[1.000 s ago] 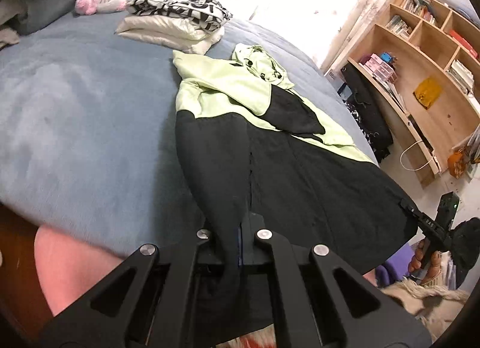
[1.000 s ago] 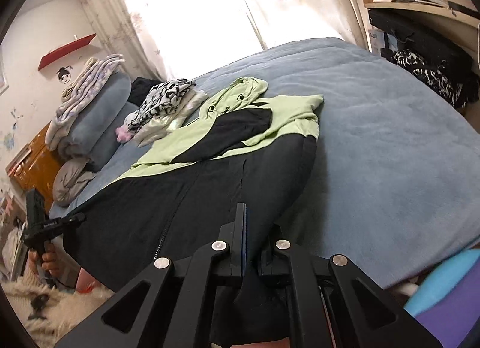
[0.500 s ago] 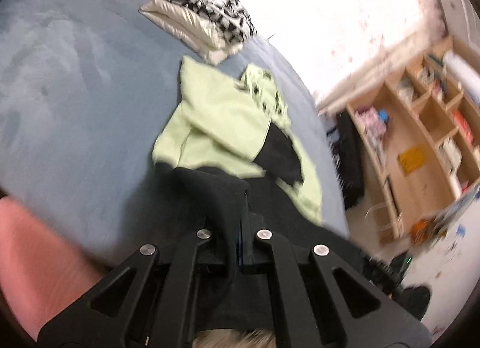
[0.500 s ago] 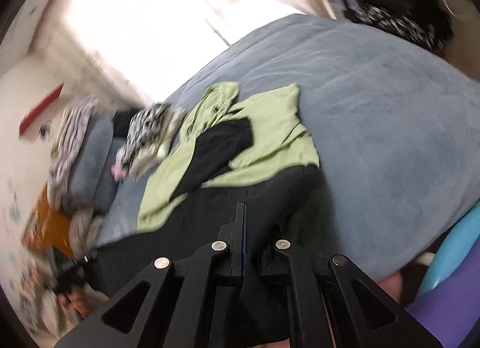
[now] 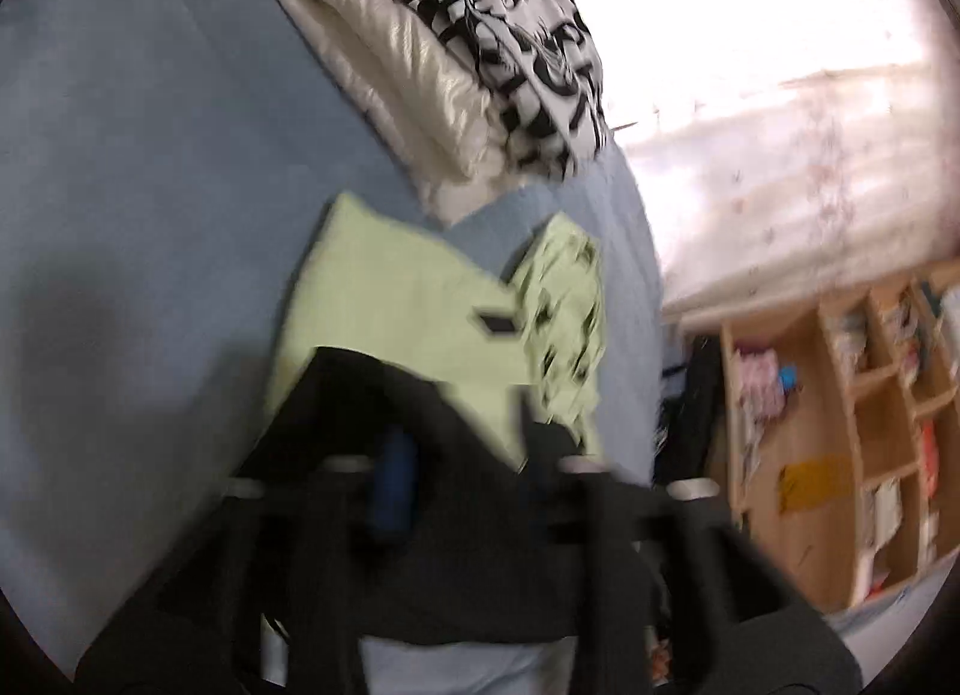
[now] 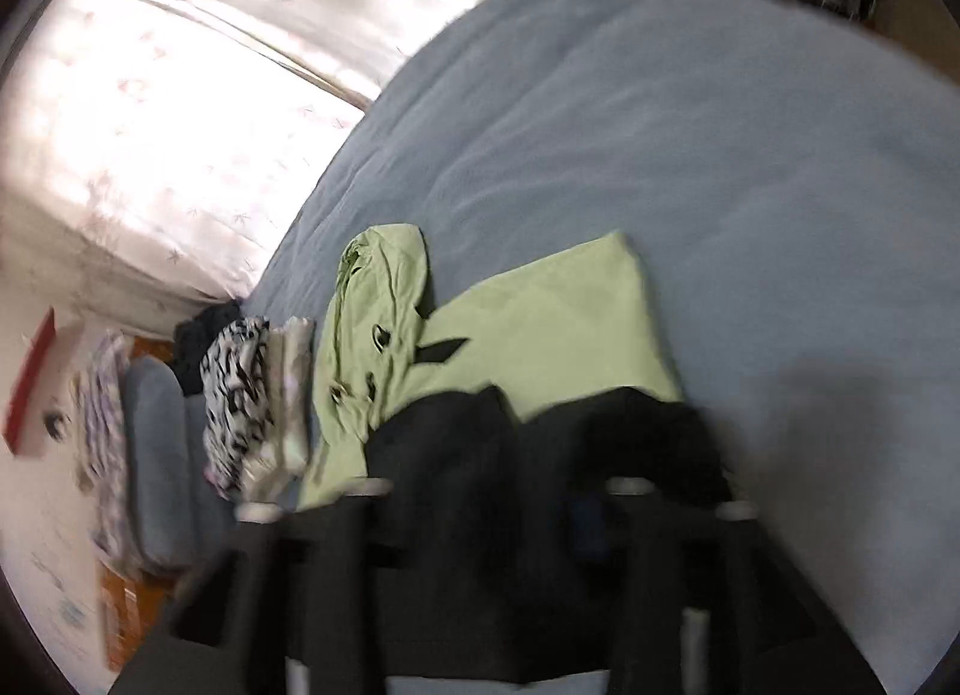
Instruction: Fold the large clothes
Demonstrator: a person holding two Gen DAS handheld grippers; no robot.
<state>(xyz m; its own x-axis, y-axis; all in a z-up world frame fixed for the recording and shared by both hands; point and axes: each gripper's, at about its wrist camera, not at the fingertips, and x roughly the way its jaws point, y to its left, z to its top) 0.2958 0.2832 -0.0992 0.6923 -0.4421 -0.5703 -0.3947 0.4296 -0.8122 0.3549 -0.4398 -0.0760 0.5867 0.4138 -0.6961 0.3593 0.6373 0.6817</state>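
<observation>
Here, on a blue-grey bed: a green-and-black hooded jacket, long axis running away from both grippers toward the bright window, hood at the far end. Left gripper blurred, fingers spread wide, with the black hem of the jacket draped across the gap; whether still pinched, cannot tell. Right gripper likewise blurred and spread wide, black cloth bunched between and over the fingers. Hem directly in front of both grippers, raised over the green upper half; each gripper about equally near. Beyond the jacket: a folded stack, cream garment under a black-and-white patterned one, touching nothing green. Far right in the left wrist view: wooden shelves holding books and small items, contents too blurred to name.
</observation>
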